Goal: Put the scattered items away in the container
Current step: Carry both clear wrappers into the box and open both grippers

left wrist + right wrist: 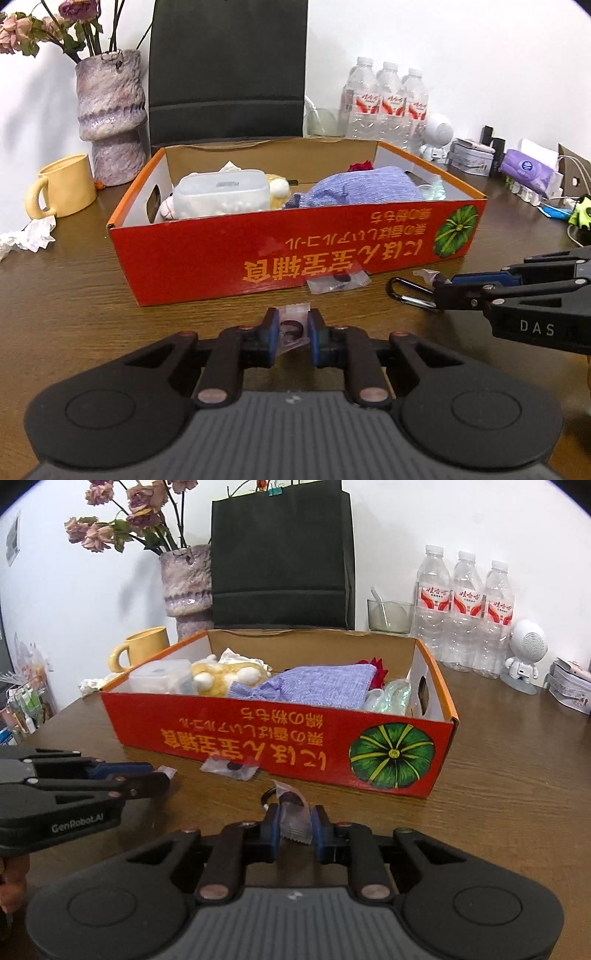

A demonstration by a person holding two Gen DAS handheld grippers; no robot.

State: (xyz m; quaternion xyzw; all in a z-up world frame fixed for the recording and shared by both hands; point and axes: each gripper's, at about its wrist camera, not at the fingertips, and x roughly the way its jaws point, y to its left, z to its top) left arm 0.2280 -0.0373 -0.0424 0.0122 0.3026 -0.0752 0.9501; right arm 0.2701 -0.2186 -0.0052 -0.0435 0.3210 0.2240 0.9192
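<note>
The red cardboard box (pixel 207 254) stands open on the wooden table and holds a purple knit cloth (pixel 364 188), a clear plastic case (pixel 221 195) and a plush toy. My left gripper (pixel 291 330) is shut on a clear wrapped candy (pixel 291 326) just in front of the box. My right gripper (pixel 293 821) is shut on another wrapped candy (pixel 293 814); in the left wrist view it (pixel 439 291) comes in from the right. A third wrapped candy (pixel 338 282) lies against the box's front wall. A black carabiner (pixel 410 293) lies under the right gripper.
A yellow mug (pixel 64 190), a crumpled tissue (pixel 29 236) and a purple vase (pixel 110 114) stand left of the box. A black paper bag (pixel 227 70) is behind it. Water bottles (pixel 384 99), a white robot figure (pixel 437 136) and small clutter sit at the right.
</note>
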